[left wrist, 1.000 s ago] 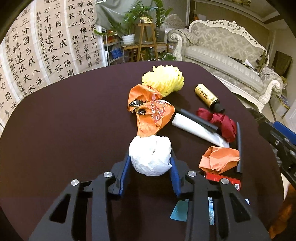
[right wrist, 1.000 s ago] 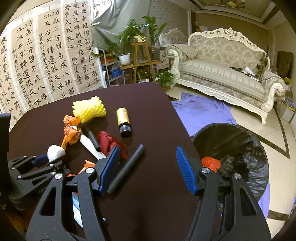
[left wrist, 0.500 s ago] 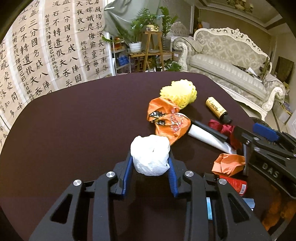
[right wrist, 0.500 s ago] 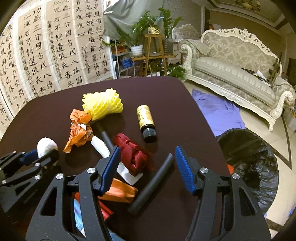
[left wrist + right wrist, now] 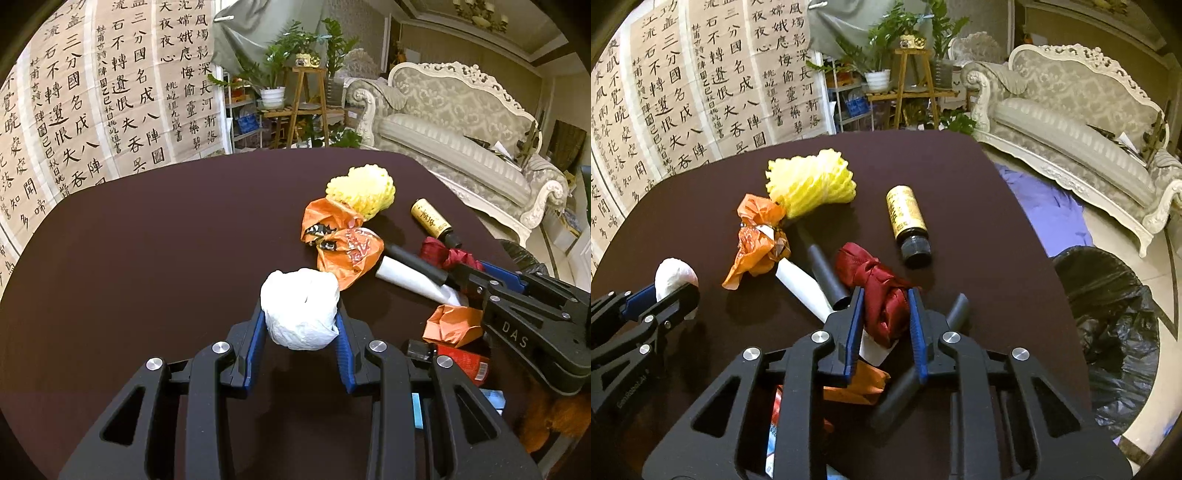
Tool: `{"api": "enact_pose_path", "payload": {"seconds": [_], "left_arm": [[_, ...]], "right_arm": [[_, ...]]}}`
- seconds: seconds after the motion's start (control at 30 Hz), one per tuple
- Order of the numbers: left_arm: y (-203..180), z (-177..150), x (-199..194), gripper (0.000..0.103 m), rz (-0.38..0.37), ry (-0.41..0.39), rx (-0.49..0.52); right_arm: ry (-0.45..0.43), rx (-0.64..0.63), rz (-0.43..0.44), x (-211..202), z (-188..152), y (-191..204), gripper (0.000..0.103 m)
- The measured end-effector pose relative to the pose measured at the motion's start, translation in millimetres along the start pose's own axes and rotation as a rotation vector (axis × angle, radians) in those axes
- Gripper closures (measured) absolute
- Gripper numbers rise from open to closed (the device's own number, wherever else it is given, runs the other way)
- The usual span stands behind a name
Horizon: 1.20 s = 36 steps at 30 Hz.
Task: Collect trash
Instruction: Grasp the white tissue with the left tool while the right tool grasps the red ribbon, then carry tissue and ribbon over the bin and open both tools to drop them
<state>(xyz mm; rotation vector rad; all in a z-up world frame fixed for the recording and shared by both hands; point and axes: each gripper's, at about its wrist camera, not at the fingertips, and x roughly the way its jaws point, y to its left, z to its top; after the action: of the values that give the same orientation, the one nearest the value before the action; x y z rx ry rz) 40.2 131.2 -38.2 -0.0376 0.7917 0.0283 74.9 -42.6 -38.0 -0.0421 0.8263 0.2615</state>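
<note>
Both tongs are busy: the left tongs (image 5: 300,325) are clenched on a white paper ball (image 5: 300,308) lifted just over the table (image 5: 147,258), and the right tongs (image 5: 884,314) are closing around a red crumpled wrapper (image 5: 882,291), which sits between the blue pads. The bin with black bag (image 5: 1108,332) stands on the floor, right of the table. The wrapper lies on a white tube (image 5: 801,284) and beside a black tube (image 5: 825,273), so a lift may drag these off the table edge. The soft wrapper may also slip out. The paper ball is held only by its lower part and may drop during carrying.
</note>
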Motion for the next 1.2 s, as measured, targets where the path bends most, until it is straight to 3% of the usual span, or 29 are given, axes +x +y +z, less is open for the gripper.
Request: {"api": "enact_pose_path", "payload": {"seconds": [0.37, 0.87, 1.2], "left_arm": [[-32, 3, -26, 0.069, -0.054, -0.070, 0.034], [-141, 9, -36, 0.069, -0.206, -0.133, 0.176], [-201, 14, -21, 0.069, -0.249, -0.133, 0.259]], "right_arm": [[-0.098, 0.065, -0.079, -47, -11, -36, 0.080], [-0.182, 0.205, -0.319, -96, -40, -123, 0.080], [-0.194, 0.290, -0.390, -101, -55, -177, 0.080]]}}
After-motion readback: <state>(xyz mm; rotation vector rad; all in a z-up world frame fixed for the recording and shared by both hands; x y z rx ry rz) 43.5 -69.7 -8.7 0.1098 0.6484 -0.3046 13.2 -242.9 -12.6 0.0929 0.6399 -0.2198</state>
